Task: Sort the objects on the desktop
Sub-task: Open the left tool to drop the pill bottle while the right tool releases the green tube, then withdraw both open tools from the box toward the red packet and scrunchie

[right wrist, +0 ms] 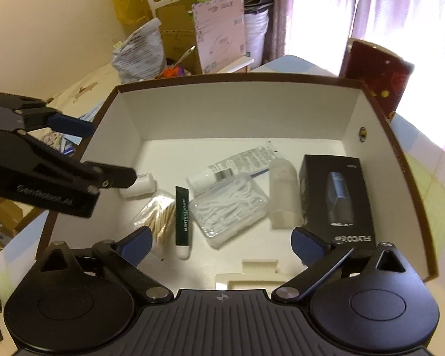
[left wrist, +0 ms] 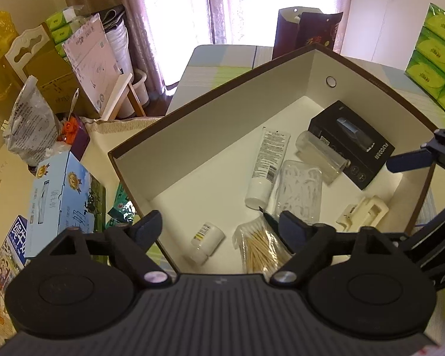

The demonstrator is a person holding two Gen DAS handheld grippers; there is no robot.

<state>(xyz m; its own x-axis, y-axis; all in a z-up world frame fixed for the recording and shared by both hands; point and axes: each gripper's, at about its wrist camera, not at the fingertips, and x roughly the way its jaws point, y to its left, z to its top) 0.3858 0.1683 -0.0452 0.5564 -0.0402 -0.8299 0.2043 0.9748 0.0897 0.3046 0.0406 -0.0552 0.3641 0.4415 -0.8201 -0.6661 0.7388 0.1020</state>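
Observation:
A brown box with a white inside (left wrist: 210, 124) (right wrist: 240, 109) holds the sorted items: a black carton (left wrist: 351, 144) (right wrist: 338, 197), a white tube (left wrist: 267, 169) (right wrist: 237, 163), a clear case of floss picks (left wrist: 298, 191) (right wrist: 231, 209), a bag of cotton swabs (left wrist: 261, 247) (right wrist: 158, 216), a small white bottle (left wrist: 206, 243) (right wrist: 141, 185), a dark green lip balm stick (right wrist: 182, 221), a clear bottle (left wrist: 322, 154) (right wrist: 283, 194) and a cream plastic piece (left wrist: 363, 212) (right wrist: 252, 276). My left gripper (left wrist: 222, 228) hovers open over the box's near corner. My right gripper (right wrist: 222, 244) is open above the box, empty.
Left of the box lie a blue milk carton box (left wrist: 59, 201), a silver foil bag (left wrist: 29, 124) and cardboard clutter (left wrist: 56, 80). A dark red gift bag (left wrist: 305, 29) (right wrist: 376, 74) stands behind the box. Green tissue packs (left wrist: 436, 56) are stacked at the right.

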